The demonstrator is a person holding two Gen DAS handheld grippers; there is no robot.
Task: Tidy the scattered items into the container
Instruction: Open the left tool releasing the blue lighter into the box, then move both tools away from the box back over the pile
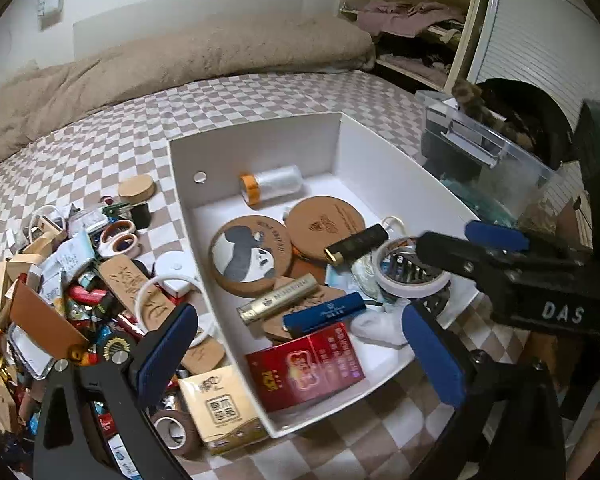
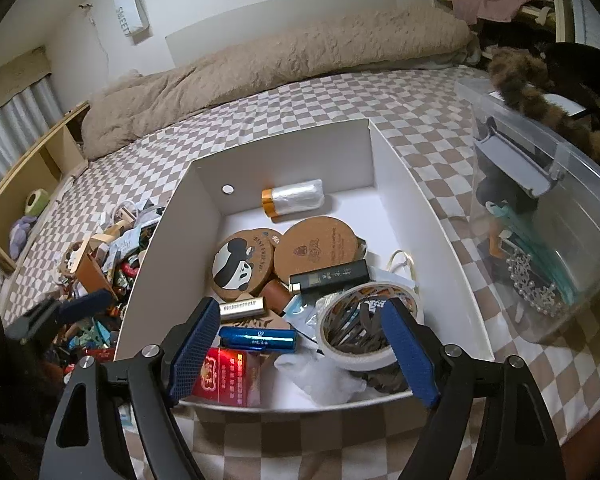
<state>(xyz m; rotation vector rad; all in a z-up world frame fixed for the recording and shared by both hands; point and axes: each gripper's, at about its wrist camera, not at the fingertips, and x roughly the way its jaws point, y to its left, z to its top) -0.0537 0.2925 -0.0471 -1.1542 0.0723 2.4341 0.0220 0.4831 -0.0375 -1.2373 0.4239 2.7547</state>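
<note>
Left wrist view puts the white container on the checkered bed, filling the centre toward 1 o'clock of the left hand-held gripper, whose blue pads stand wide apart with nothing between them. Scattered items are heaped at 9 o'clock, just beside the container's left wall. Inside lie two cork coasters, a red box and a tape roll. Right wrist view shows the right hand-held gripper also spread wide and empty over the container's near edge, the tape roll at its 1 o'clock, just inside its right pad. A clear plastic bin stands at 3 o'clock.
</note>
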